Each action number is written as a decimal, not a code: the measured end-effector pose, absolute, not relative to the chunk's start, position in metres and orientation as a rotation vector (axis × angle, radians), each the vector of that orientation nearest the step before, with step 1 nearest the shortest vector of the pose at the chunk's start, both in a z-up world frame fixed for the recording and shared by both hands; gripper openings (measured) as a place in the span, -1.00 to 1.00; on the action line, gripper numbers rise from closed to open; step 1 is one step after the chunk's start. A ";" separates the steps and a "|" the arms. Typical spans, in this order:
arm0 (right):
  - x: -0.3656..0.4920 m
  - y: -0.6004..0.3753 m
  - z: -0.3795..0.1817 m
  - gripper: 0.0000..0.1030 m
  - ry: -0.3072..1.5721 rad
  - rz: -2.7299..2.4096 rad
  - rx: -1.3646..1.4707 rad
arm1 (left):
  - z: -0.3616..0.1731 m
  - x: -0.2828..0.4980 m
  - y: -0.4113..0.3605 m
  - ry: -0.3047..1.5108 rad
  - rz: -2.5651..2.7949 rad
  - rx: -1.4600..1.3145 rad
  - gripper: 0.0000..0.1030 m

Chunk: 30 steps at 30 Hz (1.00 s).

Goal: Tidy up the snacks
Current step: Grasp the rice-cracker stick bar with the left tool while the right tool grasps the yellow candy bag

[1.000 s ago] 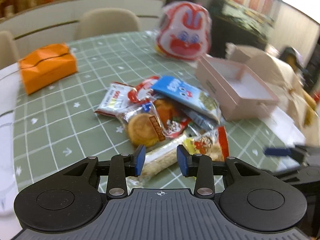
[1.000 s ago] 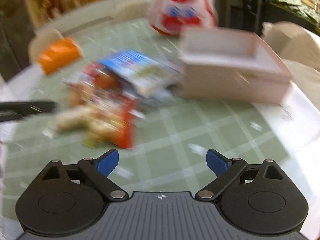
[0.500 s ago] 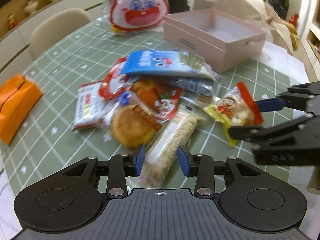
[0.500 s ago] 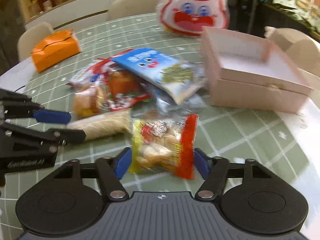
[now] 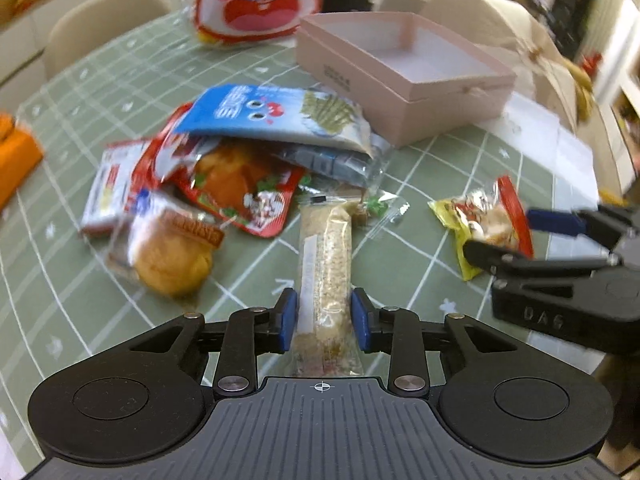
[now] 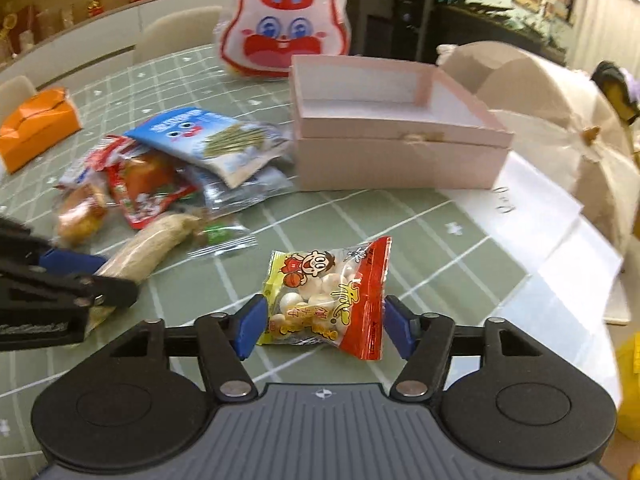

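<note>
On the tabletop point(image 6: 360, 216), both tongs are at the pick-up step. Left tongs point(image 5: 323, 320) are closing on the grain bar point(image 5: 326, 264), pads at its sides. Right tongs point(image 6: 322, 322) are opening, the yellow-red bag point(image 6: 326, 294) between them but not pinched (small gaps show). Next, I judge: grip each firmly, lift, and carry to the empty pink box point(image 6: 400, 152) beyond.

Beige chairs point(image 6: 180, 30), long white sideboard point(image 6: 88, 54)
</note>
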State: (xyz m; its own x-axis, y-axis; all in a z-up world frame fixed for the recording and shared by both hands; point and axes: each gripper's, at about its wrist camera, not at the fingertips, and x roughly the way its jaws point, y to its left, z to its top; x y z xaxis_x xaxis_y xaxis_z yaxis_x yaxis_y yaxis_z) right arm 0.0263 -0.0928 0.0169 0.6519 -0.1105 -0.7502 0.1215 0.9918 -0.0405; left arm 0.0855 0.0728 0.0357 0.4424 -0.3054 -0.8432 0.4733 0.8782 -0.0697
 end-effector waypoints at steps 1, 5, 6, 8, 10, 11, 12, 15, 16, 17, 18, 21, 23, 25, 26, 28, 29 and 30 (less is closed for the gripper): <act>0.026 -0.093 0.016 0.36 0.854 -0.133 0.012 | 0.036 0.086 0.074 1.013 -0.476 0.160 -0.33; 0.017 -0.091 0.012 0.37 0.863 -0.140 -0.033 | 0.036 0.085 0.071 1.037 -0.468 0.124 -0.34; 0.014 -0.090 0.012 0.39 0.856 -0.158 -0.053 | 0.036 0.085 0.070 1.039 -0.470 0.123 -0.34; 0.012 -0.091 0.012 0.41 0.840 -0.214 -0.093 | 0.036 0.082 0.068 1.045 -0.481 0.116 -0.34; 0.013 -0.095 0.011 0.41 0.829 -0.261 -0.113 | 0.037 0.078 0.068 1.052 -0.493 0.105 -0.34; 0.013 -0.096 0.011 0.41 0.828 -0.275 -0.116 | 0.037 0.075 0.069 1.056 -0.502 0.097 -0.34; 0.013 -0.098 0.012 0.41 0.827 -0.275 -0.107 | 0.036 0.073 0.070 1.059 -0.507 0.090 -0.34; 0.014 -0.105 0.016 0.41 0.837 -0.199 0.002 | 0.035 0.065 0.074 1.064 -0.514 0.060 -0.34; 0.015 -0.106 0.017 0.41 0.842 -0.174 0.045 | 0.035 0.063 0.077 1.064 -0.512 0.051 -0.34; 0.016 -0.106 0.017 0.41 0.847 -0.150 0.087 | 0.035 0.061 0.079 1.064 -0.510 0.042 -0.34; 0.019 -0.106 0.016 0.41 0.853 -0.133 0.123 | 0.035 0.059 0.080 1.064 -0.509 0.035 -0.34; 0.026 -0.101 0.009 0.46 0.872 -0.131 0.169 | 0.037 0.055 0.084 1.066 -0.508 0.020 -0.34; 0.030 -0.097 0.007 0.50 0.866 -0.143 0.160 | 0.036 0.054 0.086 1.074 -0.505 0.017 -0.34; 0.035 -0.095 0.007 0.52 0.860 -0.141 0.170 | 0.036 0.055 0.084 1.078 -0.501 0.023 -0.34; 0.037 -0.096 0.007 0.52 0.852 -0.138 0.186 | 0.036 0.056 0.083 1.076 -0.495 0.028 -0.34; 0.042 -0.099 0.006 0.53 0.833 -0.138 0.208 | 0.036 0.057 0.079 1.068 -0.485 0.036 -0.34; 0.044 -0.100 0.005 0.53 0.823 -0.135 0.207 | 0.036 0.057 0.077 1.065 -0.482 0.039 -0.34; 0.046 -0.100 0.004 0.53 0.813 -0.131 0.202 | 0.036 0.058 0.074 1.062 -0.478 0.040 -0.34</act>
